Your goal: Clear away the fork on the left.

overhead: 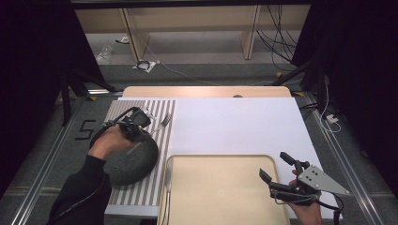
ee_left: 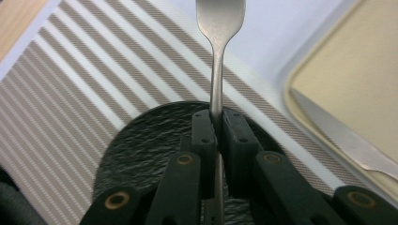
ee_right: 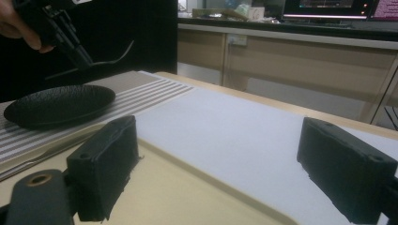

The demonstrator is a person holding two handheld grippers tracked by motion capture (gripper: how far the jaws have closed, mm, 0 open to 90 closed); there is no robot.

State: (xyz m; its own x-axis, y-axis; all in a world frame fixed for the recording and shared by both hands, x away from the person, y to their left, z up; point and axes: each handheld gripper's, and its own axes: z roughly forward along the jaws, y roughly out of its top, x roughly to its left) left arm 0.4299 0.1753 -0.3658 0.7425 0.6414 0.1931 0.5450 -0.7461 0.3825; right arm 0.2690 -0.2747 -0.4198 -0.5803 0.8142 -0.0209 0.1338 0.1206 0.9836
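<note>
Between my left gripper's (ee_left: 217, 123) black jaws sits the fork (ee_left: 218, 28), pinched on its thin handle, with the tines end pointing away from me, out over the striped placemat (ee_left: 84, 89). I see the fork held clear above the black plate (ee_left: 141, 140), which rests on that placemat at the left of the table. Beside the placemat lies the beige tray (overhead: 220, 187), with a knife (ee_left: 342, 140) along its left rim. Over the tray's right side I hold my right gripper (overhead: 278, 168), jaws spread wide with nothing between them. From the right gripper view the pads (ee_right: 105, 164) frame the white sheet (ee_right: 225, 131) beyond the tray, and the left gripper shows farther off, fork lifted above the plate.
</note>
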